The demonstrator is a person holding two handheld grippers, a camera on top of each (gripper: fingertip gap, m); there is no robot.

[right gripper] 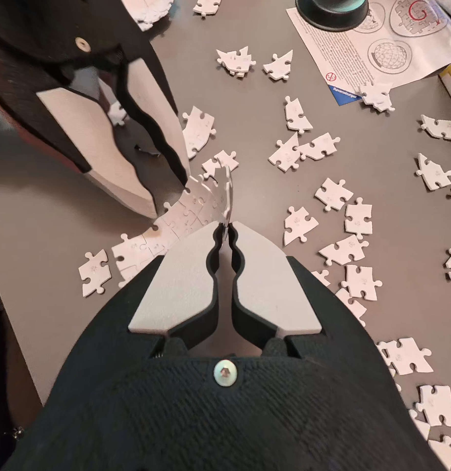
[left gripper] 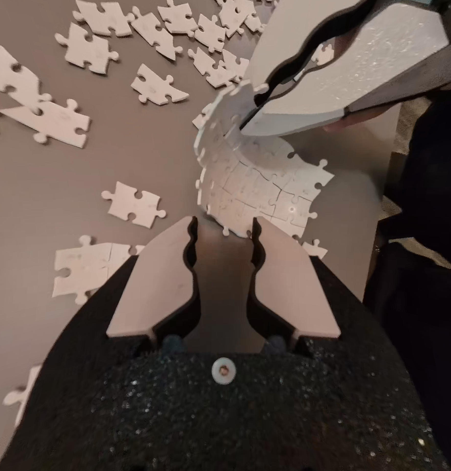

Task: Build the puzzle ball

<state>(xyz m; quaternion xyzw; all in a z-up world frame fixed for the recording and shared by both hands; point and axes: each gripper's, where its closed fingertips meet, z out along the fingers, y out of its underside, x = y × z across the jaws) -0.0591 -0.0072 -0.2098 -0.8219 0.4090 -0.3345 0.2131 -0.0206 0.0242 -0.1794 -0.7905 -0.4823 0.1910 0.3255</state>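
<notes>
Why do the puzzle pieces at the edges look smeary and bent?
Left wrist view: the wide lens stretches and blurs the loose pieces near the left edge, and the light is dim and brownish. Right wrist view: brighter; the curved puzzle section is smeared where the right gripper pinches it.

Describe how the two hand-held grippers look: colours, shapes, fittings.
Both match. The left hand-held gripper has a black, speckled, grainy body, a round pale washer with a screw at its centre, and two pale grey, flat, tapering fingers with wavy black inner edges. The right hand-held gripper is built the same, with its own screw.
</notes>
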